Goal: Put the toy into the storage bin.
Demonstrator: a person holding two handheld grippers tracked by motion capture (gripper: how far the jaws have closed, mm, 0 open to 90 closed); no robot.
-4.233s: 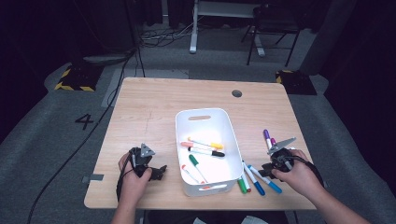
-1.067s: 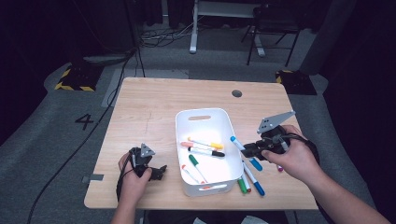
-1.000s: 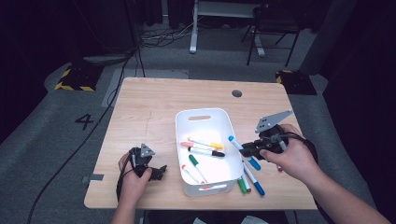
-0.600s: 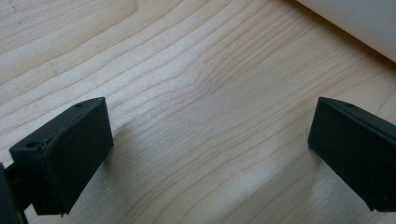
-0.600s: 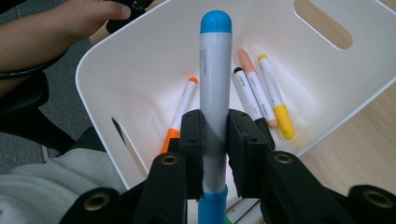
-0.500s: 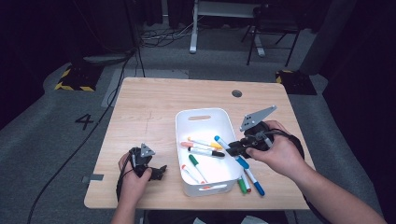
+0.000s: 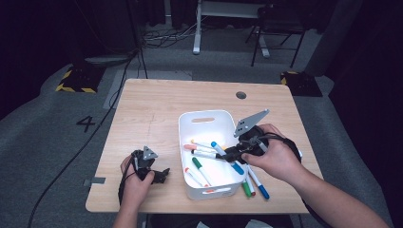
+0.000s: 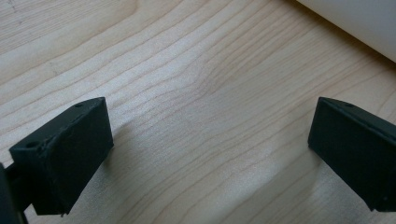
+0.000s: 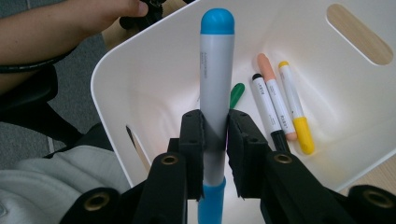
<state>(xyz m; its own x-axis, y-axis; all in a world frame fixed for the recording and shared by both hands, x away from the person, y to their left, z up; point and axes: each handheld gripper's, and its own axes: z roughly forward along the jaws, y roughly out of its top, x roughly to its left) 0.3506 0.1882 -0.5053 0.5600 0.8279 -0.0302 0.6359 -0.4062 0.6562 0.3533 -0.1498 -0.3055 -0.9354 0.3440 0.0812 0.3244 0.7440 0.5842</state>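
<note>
A white bin [image 7: 204, 118] sits mid-table with several markers in it. My right gripper [image 7: 228, 154] hangs over the bin's right side, shut on a grey marker with blue caps [image 7: 219, 149]. In the right gripper view that blue marker [image 9: 216, 70] stands clamped between the pads of my right gripper [image 9: 215, 123], above the bin's inside [image 9: 140, 79], where black [image 9: 264, 102], peach [image 9: 275, 93], yellow [image 9: 294, 102] and green [image 9: 237, 93] markers lie. My left gripper [image 7: 157, 175] rests on the table left of the bin. Its jaws [image 8: 210, 140] stand wide open over bare wood.
A few more markers [image 7: 254, 183] lie on the table just right of the bin, under my right hand. The bin's white wall [image 8: 355, 18] crosses the top right corner of the left gripper view. A round cable hole [image 7: 241, 95] sits near the table's far edge.
My right gripper has carried the blue marker leftward, from beside the bin's right wall to over the bin. The left hand has stayed put.
</note>
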